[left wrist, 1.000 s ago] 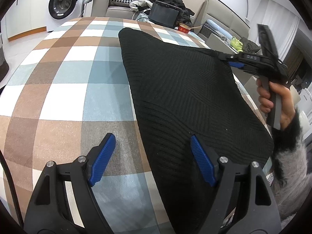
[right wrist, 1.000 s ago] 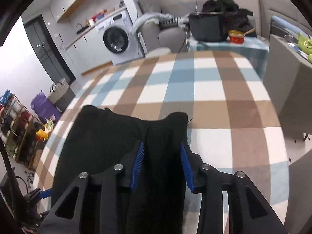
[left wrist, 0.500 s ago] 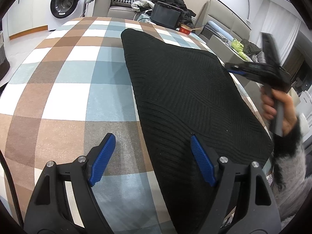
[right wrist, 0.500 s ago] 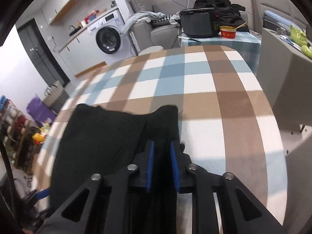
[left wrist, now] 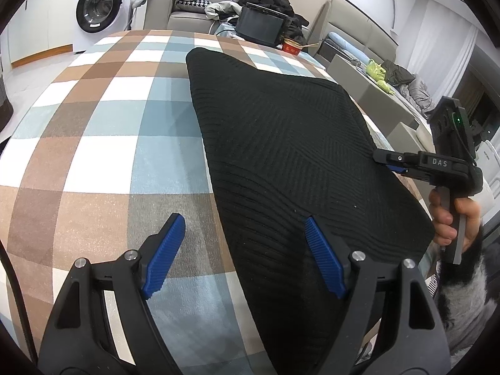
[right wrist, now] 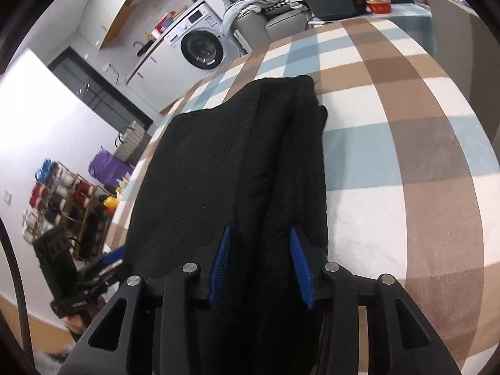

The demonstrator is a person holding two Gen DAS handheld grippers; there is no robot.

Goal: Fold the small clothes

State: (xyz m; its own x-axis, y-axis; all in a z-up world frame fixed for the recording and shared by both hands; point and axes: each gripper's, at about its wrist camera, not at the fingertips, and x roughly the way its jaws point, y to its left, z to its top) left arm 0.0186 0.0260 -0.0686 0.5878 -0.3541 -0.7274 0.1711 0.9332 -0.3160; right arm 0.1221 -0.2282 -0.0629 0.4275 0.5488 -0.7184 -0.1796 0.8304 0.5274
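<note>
My right fingers [right wrist: 259, 262] have just been opening, spread over the black garment [left wrist: 281, 143] lying flat on the checkered counter [left wrist: 93, 143], while my left fingers [left wrist: 243, 250], at seven o'clock, stand wide astride its edge.

Both views are bright and evenly lit by soft indoor light, with no hard shadows on the checked cloth [left wrist: 93, 143]. The fisheye lens bends the table edges strongly, and the picture corners are black. The black knit garment [left wrist: 281, 143] is so dark that its folds hardly show in the right wrist view. There the shelf [right wrist: 59, 200] at the left edge is blurred. A white wall [right wrist: 47, 109] is overexposed.
</note>
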